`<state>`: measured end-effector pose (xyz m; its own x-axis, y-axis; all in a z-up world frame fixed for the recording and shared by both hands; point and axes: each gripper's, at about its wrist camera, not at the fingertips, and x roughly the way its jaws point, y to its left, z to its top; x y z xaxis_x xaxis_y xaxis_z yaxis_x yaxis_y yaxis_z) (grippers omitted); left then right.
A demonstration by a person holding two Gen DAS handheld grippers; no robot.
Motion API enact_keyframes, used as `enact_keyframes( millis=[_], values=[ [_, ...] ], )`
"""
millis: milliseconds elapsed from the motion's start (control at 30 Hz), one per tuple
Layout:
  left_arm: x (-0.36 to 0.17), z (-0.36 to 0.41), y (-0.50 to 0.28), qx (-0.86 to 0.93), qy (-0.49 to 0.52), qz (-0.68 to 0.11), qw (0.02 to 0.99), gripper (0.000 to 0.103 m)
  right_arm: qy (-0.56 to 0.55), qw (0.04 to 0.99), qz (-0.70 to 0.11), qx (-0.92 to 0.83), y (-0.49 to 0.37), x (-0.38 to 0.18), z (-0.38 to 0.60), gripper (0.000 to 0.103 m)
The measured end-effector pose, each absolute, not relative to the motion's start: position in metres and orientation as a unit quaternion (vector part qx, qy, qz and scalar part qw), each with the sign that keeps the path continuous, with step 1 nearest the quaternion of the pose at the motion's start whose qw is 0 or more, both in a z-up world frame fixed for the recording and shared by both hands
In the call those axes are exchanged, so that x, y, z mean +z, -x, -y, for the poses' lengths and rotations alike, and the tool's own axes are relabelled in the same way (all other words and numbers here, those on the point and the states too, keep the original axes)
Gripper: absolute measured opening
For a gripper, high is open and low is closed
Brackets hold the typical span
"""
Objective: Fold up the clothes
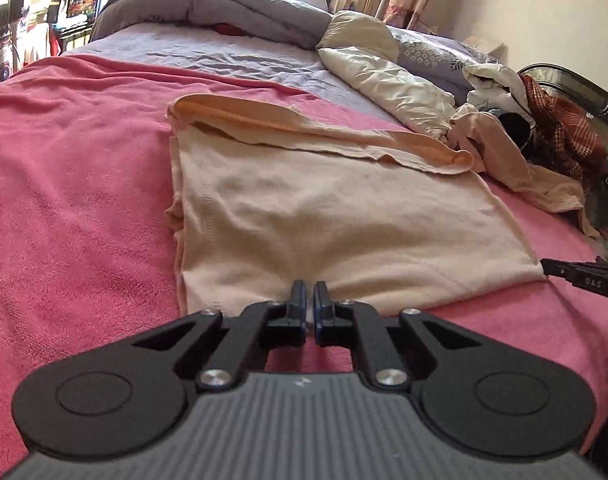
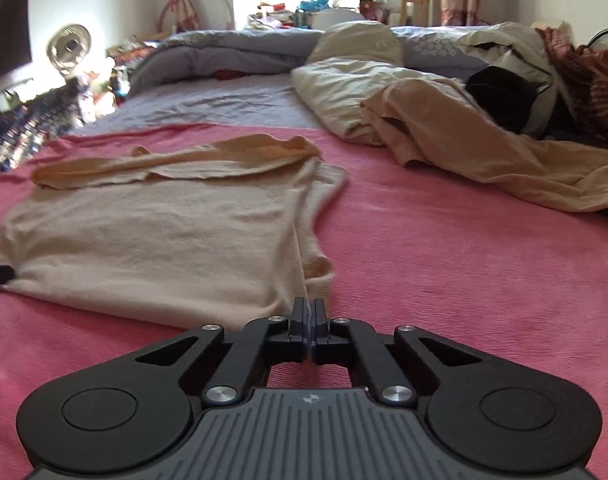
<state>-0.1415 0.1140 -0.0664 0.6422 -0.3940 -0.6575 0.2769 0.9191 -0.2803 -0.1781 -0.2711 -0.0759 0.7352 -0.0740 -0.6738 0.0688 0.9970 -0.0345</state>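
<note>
A: Both views show the cream garment (image 1: 336, 216) lying flat on the pink blanket (image 1: 75, 184) of the bed, its orange-lined top portion already turned down across the far side. Our left tool (image 1: 310, 292) sits at the near hem, jaws drawn narrow with a sliver of cream cloth between the pads — we read that as a pinch on the hem. Our right tool (image 2: 310, 308) is closed to nothing at the garment's near right corner; whether any cloth lies between its pads we cannot tell from here.

B: Then the first risk is an uneven lift. If the right tool has shut on air or on only one layer, we would raise one side and the panel would skew or peel apart.

A: Agreed. A second risk — the pink blanket. It is soft and wrinkled under the hem, and a low pinch could catch it along with the garment and drag it upward.

B: And the surroundings?

A: To the right, the pile of unfolded clothes (image 2: 504, 160) — a tan garment, a white jacket (image 1: 400, 84), dark and plaid pieces — lies near the garment's right edge, so a fold carried that way could land on it. The grey quilt (image 1: 207, 4) is bunched well beyond, at the far end of the bed, and stands clear. The blanket to the left lies open.
</note>
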Motion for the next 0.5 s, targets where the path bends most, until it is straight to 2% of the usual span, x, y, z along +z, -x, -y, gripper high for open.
enact_keyframes(
  millis=[100, 267, 333, 500],
  values=[
    [-0.068, -0.118, 0.142, -0.192, 0.082, -0.379, 0.902, 0.007, -0.05, 0.932, -0.358, -0.031, 0.183, -0.076, 0.294, 0.002],
    [-0.072, -0.12, 0.144, -0.189, 0.096, -0.372, 0.904, 0.007, -0.113, 0.944, -0.309, 0.036, 0.186, -0.058, 0.298, 0.011],
    [-0.073, -0.122, 0.144, -0.19, 0.104, -0.371, 0.903, 0.007, -0.091, 0.943, -0.318, 0.036, 0.174, -0.06, 0.29, 0.014],
    [-0.076, -0.125, 0.144, -0.193, 0.121, -0.365, 0.903, 0.007, -0.064, 0.932, -0.355, 0.045, 0.152, -0.073, 0.272, 0.015]
  ],
)
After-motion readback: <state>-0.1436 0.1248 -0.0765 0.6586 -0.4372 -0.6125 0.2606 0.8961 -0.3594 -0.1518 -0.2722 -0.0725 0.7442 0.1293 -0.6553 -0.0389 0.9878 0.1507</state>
